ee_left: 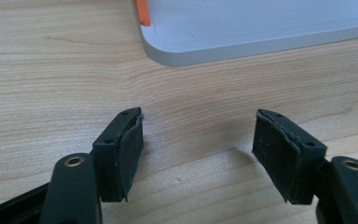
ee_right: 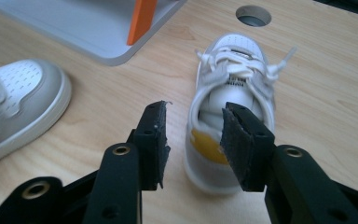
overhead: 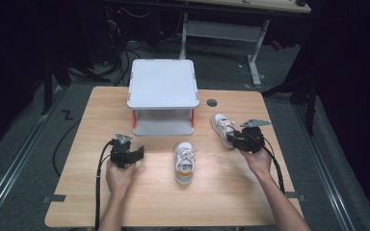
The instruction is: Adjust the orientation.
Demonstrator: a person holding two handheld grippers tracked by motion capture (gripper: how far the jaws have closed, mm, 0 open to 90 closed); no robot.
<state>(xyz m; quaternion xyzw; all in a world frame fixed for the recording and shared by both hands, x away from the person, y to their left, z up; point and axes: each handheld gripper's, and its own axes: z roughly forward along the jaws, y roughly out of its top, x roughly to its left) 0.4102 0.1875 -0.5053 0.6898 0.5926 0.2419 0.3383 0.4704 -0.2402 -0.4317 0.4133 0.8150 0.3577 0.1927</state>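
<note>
Two small white sneakers lie on the wooden table (overhead: 77, 192). One sneaker (overhead: 184, 161) (ee_right: 18, 98) lies in the middle, toe away from me. The other sneaker (overhead: 221, 124) (ee_right: 233, 84), with a yellow insole patch, lies to the right. My right gripper (overhead: 234, 139) (ee_right: 193, 135) hovers at its heel with its jaws apart. In the right gripper view one pad overlaps the shoe's opening and the other stands outside its left wall, which neither pad pinches. My left gripper (overhead: 136, 152) (ee_left: 198, 140) rests low over bare wood, open with nothing between its pads.
A grey two-level stand (overhead: 163, 82) (ee_left: 261, 28) (ee_right: 84, 23) with orange posts (ee_right: 140, 21) stands at the table's back middle. A round cable hole (overhead: 212, 102) (ee_right: 253, 15) lies right of it. Beyond the table are desk legs and cables on a dark floor.
</note>
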